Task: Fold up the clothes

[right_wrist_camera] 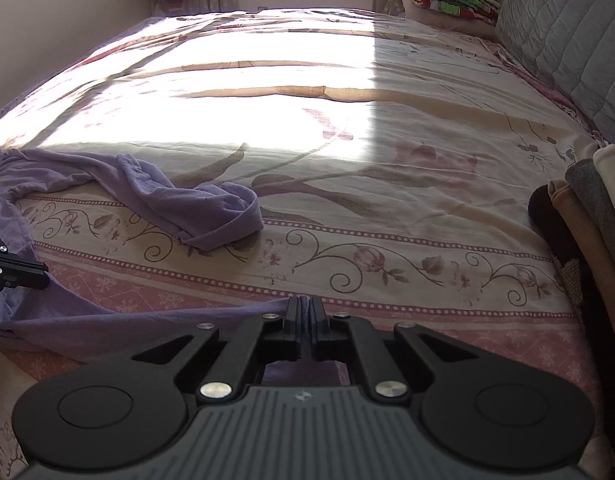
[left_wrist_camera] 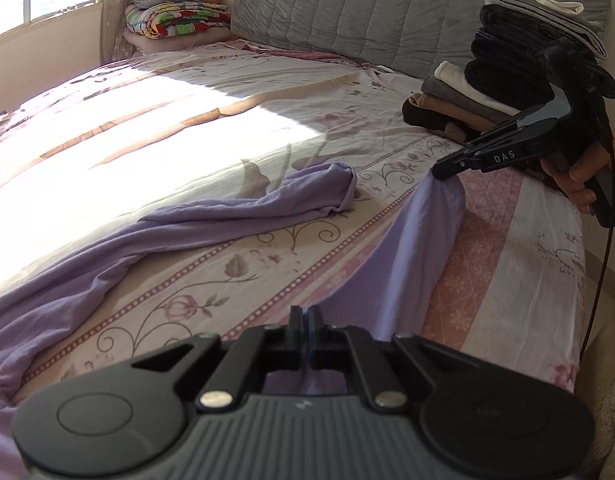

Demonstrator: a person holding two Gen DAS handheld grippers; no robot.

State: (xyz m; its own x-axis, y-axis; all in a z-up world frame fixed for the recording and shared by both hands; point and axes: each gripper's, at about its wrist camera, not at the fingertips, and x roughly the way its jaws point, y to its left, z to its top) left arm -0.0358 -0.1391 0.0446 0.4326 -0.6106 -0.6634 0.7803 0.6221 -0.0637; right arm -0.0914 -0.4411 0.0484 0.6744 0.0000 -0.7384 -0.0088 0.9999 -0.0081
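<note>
We record, largest first: a wide bed (right_wrist_camera: pixel 387 152) under a cream, pink and mauve floral printed sheet, with a bright patch of sunlight across its middle. Against its head stands a grey quilted padded headboard (left_wrist_camera: pixel 347 12). Across the near side of the bed lies a lilac, thin jersey garment (left_wrist_camera: pixel 107 248), crumpled and unfolded; one long part trails over the sheet and ends in a bunched cuff (right_wrist_camera: pixel 223 216), and another edge is drawn up taut between our two tools. In the far corner beside the headboard sits a heap of folded multicoloured striped blankets and pillows (left_wrist_camera: pixel 175 12). At the right edge of the bed, near the headboard, we note a tall stack of folded clothes (left_wrist_camera: pixel 507 68) in black, grey, cream, tan and brown. The left gripper (left_wrist_camera: pixel 306 312), a black two-finger tool on a grey ribbed body, has its jaws pressed together on a fold of the lilac fabric at the near edge of the bed. The right gripper (right_wrist_camera: pixel 306 304), of the same make, has its jaws likewise closed on the lilac cloth, lifting a corner off the sheet just in front of the stack.
</note>
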